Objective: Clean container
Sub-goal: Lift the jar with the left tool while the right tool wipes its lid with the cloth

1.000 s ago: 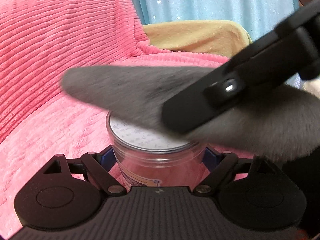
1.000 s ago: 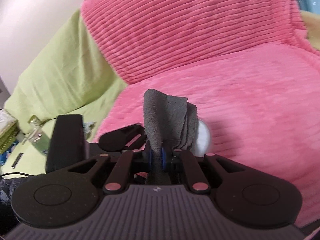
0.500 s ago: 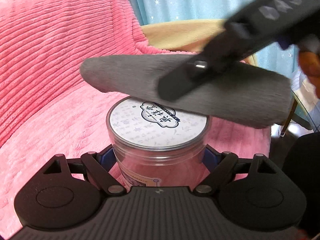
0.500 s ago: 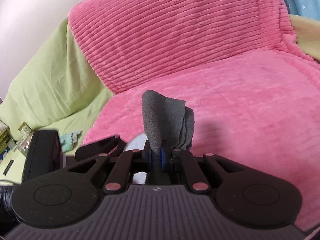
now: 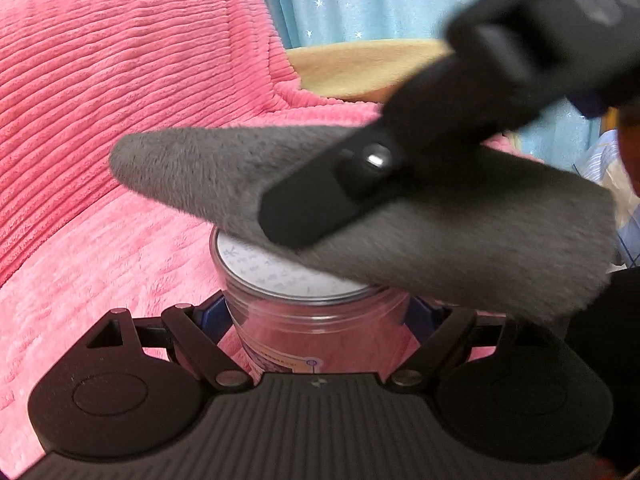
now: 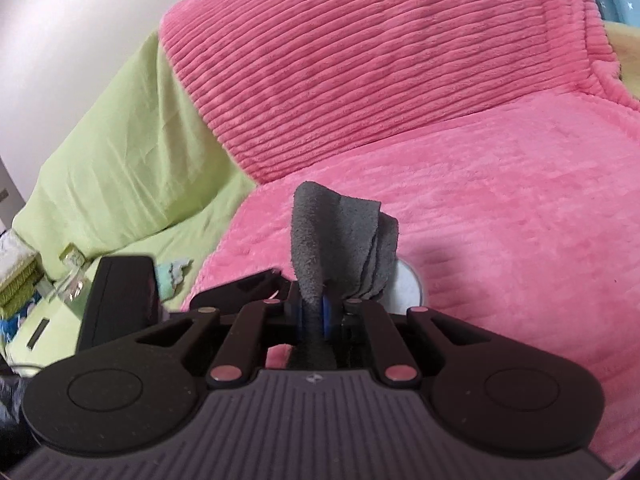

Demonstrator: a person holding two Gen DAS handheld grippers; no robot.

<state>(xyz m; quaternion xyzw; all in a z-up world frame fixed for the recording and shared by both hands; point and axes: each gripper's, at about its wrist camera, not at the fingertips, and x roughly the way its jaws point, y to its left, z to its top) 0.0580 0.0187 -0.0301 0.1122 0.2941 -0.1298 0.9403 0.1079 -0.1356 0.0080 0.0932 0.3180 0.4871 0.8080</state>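
Lowered again onto the clear plastic jar's white printed lid (image 5: 280,272), the folded grey cloth (image 5: 460,240) clamped in the right tongs (image 6: 320,308) lay lengthwise across it, directly above the left tongs (image 5: 316,320) gripping the jar.

Home: blanket-draped sofa (image 6: 400,80), curtain (image 5: 380,0).

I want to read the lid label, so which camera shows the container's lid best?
The left wrist view: the clear container stands close between the left tool's fingers, its white printed lid facing the camera, though the grey cloth covers much of it. The right wrist view shows only a sliver of lid behind the cloth.
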